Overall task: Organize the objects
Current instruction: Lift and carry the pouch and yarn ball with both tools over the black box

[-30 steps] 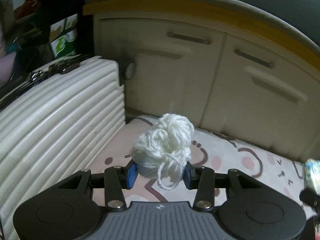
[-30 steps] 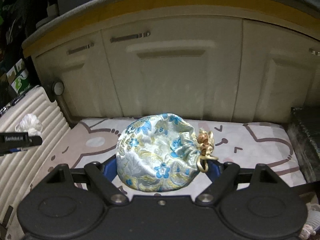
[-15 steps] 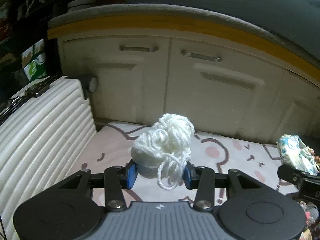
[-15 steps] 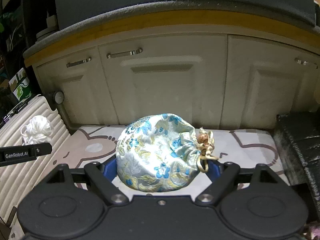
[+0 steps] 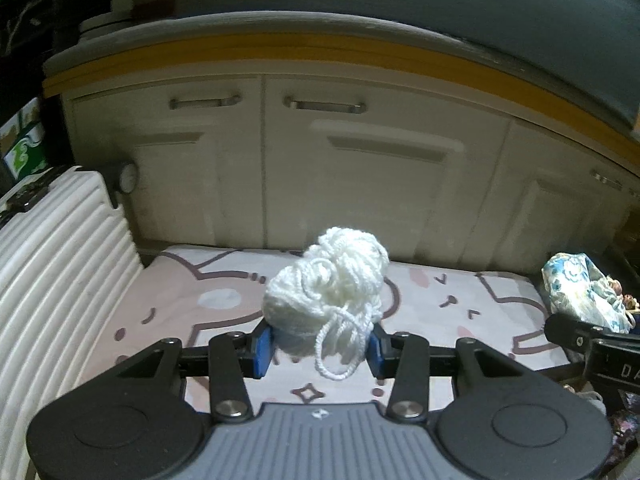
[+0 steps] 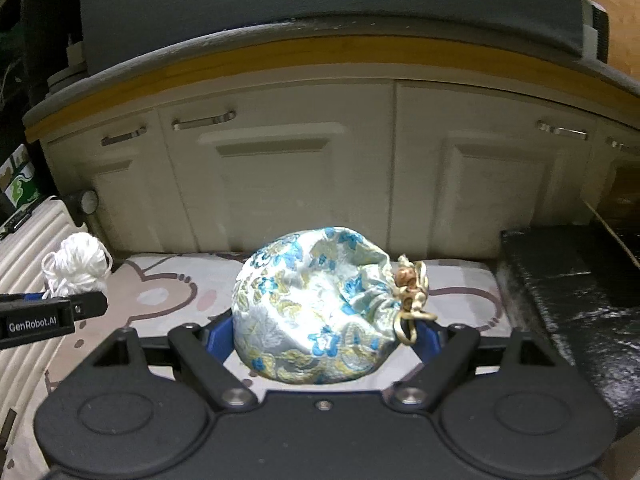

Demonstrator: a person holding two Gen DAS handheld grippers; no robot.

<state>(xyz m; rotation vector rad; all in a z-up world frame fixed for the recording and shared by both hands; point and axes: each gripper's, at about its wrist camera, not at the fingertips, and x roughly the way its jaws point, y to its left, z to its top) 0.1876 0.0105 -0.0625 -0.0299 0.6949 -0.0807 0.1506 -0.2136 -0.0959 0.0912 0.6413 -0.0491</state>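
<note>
My left gripper [image 5: 318,350] is shut on a ball of white yarn [image 5: 326,294] and holds it above the pink cartoon mat [image 5: 224,300]. A loose loop of yarn hangs down in front. My right gripper [image 6: 320,338] is shut on a blue-and-gold floral drawstring pouch [image 6: 316,312] with a gold cord and bead at its right. The pouch also shows at the right edge of the left wrist view [image 5: 580,292]. The yarn shows at the left of the right wrist view [image 6: 78,266], above the left gripper's finger.
A white ribbed suitcase [image 5: 52,280] lies at the left. Cream cabinet doors [image 5: 360,184] with metal handles stand behind the mat under a grey countertop with a yellow edge. A dark black block [image 6: 580,300] sits at the right of the mat.
Both grippers have risen and tilted up, so more of the cabinet and countertop shows. The left view has swung right, away from the suitcase. Both grips are unchanged.
</note>
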